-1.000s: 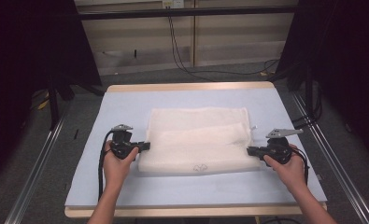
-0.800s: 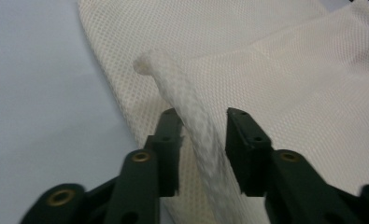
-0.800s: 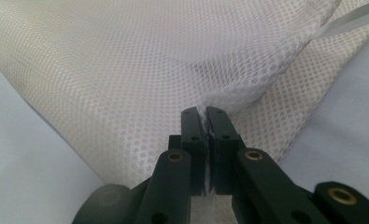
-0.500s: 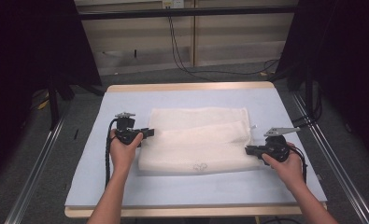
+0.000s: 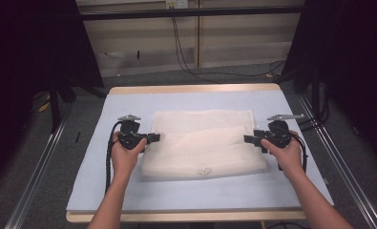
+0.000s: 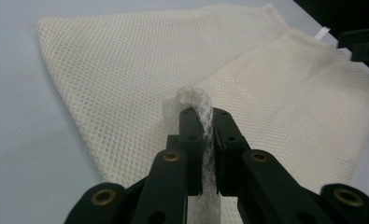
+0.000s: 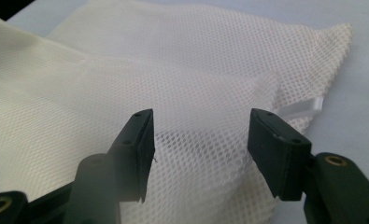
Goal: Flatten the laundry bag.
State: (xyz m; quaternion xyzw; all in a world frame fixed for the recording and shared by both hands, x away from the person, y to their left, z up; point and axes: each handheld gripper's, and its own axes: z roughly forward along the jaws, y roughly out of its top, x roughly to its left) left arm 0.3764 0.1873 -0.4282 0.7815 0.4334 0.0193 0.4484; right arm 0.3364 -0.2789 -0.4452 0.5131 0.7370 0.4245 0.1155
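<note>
My left gripper is pressed together on a pinched-up fold of the mesh bag; in the left gripper view the netting rises in a small ridge between the two black jaws and runs down through them. My right gripper stands spread: its jaws have just been opening, and in the right gripper view the two pads sit apart with the bag's edge lying between them, neither pad pressing on it. My left hand and right hand hold the tools at the bag's opposite short sides.

The work surface is a pale blue mat laid over a wooden table whose light edge shows at the far and near sides. Beyond the table: grey floor, dark curtains on both sides, a pale wall panel with black cables hanging down it.

The mesh bag lies flat in the middle of the mat, between the two grippers. It is cream-coloured, open-weave netting, roughly rectangular, folded so that one layer overlaps another along a slanting line. A small white tag sticks out at its right edge, near my right gripper.
</note>
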